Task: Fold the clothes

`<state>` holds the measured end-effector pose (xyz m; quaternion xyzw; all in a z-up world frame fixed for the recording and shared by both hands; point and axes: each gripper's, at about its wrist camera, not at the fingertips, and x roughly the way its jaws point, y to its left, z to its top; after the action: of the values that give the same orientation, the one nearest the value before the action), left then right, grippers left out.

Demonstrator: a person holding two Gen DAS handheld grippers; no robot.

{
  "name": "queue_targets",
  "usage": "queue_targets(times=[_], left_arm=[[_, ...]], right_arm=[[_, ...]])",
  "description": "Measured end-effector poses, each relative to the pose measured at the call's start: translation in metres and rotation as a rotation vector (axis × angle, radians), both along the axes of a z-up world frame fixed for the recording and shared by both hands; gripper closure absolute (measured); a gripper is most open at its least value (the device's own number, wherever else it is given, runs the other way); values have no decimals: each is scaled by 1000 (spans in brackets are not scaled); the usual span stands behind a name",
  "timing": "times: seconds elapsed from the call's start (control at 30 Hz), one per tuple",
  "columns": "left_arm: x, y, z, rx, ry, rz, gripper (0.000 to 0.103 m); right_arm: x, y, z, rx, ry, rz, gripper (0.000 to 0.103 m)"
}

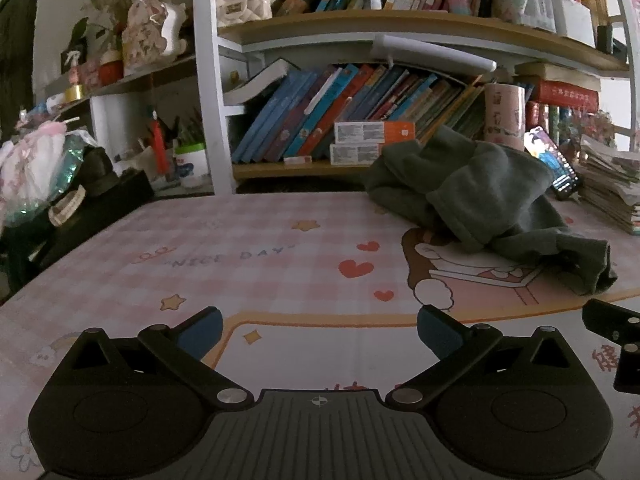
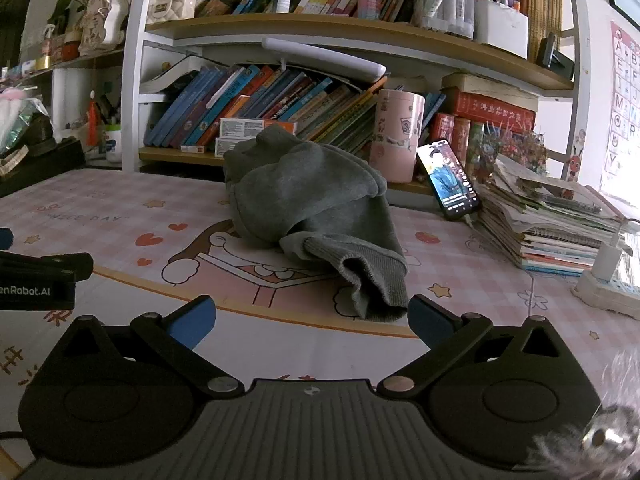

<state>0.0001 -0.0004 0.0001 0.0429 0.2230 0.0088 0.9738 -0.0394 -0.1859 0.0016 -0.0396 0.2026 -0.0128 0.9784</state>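
Observation:
A crumpled grey-green garment (image 1: 476, 196) lies in a heap on the pink checked table mat (image 1: 248, 248), at the far right in the left wrist view. In the right wrist view it (image 2: 316, 208) lies straight ahead, with a ribbed cuff (image 2: 372, 284) hanging towards me. My left gripper (image 1: 320, 332) is open and empty above the mat, well short and left of the garment. My right gripper (image 2: 312, 320) is open and empty, its right fingertip (image 2: 430, 318) just beside the cuff, not touching that I can see.
A bookshelf (image 2: 320, 28) full of books stands behind the table. A pink cup (image 2: 396, 136), a lit phone (image 2: 448, 178) and a pile of papers and books (image 2: 548, 224) stand at the right. Dark boxes and bags (image 1: 72, 200) crowd the left edge. A power strip (image 2: 608, 280) lies at far right.

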Motion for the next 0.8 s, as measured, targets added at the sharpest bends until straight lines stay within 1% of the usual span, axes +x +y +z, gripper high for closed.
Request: queue_targets(times=[0.33,0.47,0.8], left_arm=[[2,-8,3,7,7,15,0],[-2,-1,-1,3,-1,0,0],[-1,-2,1,4,-1,0,0]], right_arm=[[-1,0,1,-1,-1,-3,0],[0,1,0,-2,1,-3,0],[0,0,0,-2,2,-5,0]])
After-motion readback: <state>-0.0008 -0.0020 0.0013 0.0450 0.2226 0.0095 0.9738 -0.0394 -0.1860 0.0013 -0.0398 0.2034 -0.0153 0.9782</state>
